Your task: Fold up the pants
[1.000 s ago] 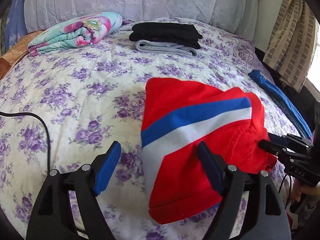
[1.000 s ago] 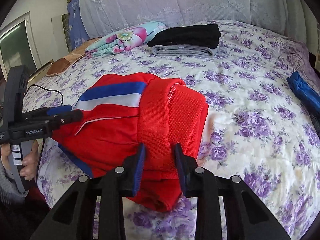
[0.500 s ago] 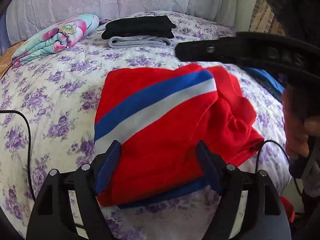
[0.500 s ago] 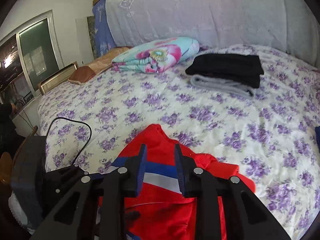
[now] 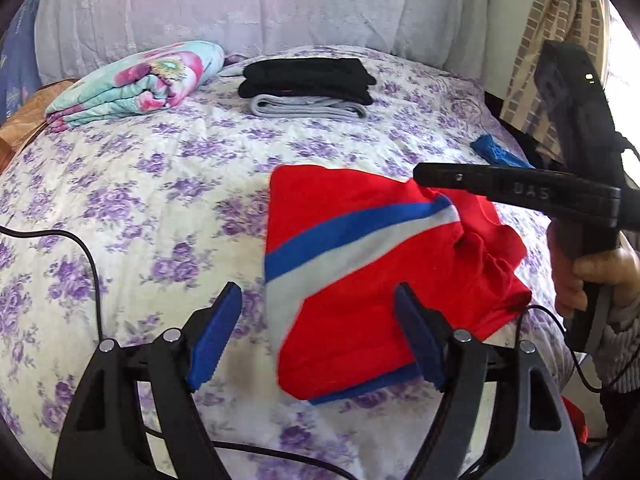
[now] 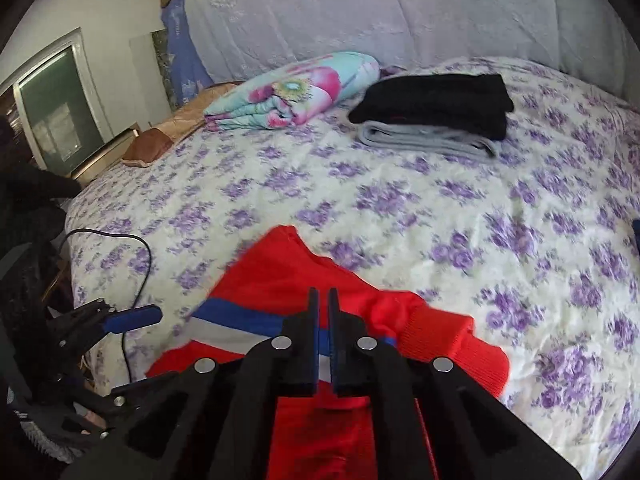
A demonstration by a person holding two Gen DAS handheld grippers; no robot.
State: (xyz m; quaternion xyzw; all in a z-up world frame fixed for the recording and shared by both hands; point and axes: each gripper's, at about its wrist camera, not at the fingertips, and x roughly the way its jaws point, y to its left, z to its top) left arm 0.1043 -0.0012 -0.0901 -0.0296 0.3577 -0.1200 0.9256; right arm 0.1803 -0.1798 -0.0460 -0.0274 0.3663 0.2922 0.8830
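Pants (image 5: 360, 264) lie folded flatter than a second ago; right gripper (image 6: 323, 300), then parted, has now clenched empty above them, left gripper (image 5: 316, 336) still spread.

So a second back the right gripper (image 6: 323, 300) was low at the near edge with its jaws spread around the thick folded end of the red pants (image 5: 360, 264). Now it's lifted up over the pants and the jaws have snapped nearly together. Looks like nothing's pinched between them, though the view's tight. That end of the pants has flopped loose and rumpled on the bed.
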